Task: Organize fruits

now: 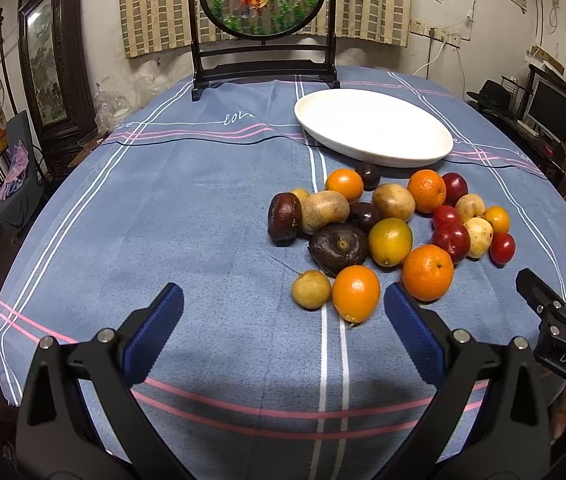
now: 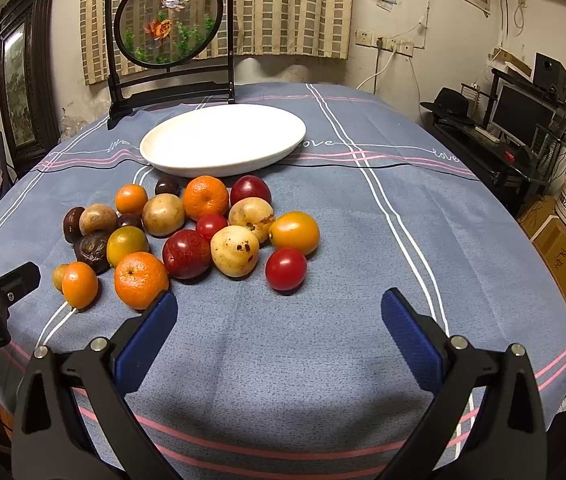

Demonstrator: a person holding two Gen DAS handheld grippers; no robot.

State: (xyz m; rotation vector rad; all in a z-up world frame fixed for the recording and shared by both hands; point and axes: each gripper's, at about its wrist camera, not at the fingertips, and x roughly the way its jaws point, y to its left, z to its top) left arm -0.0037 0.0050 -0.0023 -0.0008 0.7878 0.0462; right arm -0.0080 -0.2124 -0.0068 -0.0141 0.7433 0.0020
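Several mixed fruits lie heaped on the blue tablecloth: oranges, red plums, yellow-brown and dark purple ones. Behind the heap rests an empty white oval plate [image 1: 375,126] [image 2: 223,140]. My left gripper [image 1: 283,304] hovers open just short of the heap, with a small orange [image 1: 356,293] and a tan fruit [image 1: 311,289] lying just beyond its fingertips. My right gripper [image 2: 279,310] is open too, low over the cloth, with a small red fruit [image 2: 286,269] just ahead of it. An orange [image 2: 141,279] sits by its left finger. Neither gripper holds anything.
A dark wooden stand with a round goldfish panel [image 1: 263,24] [image 2: 169,40] rises at the table's back edge. Bare cloth [image 1: 163,200] spreads left of the heap and to the right [image 2: 423,220]. Shelves with a monitor [image 2: 523,116] and boxes stand off the right side.
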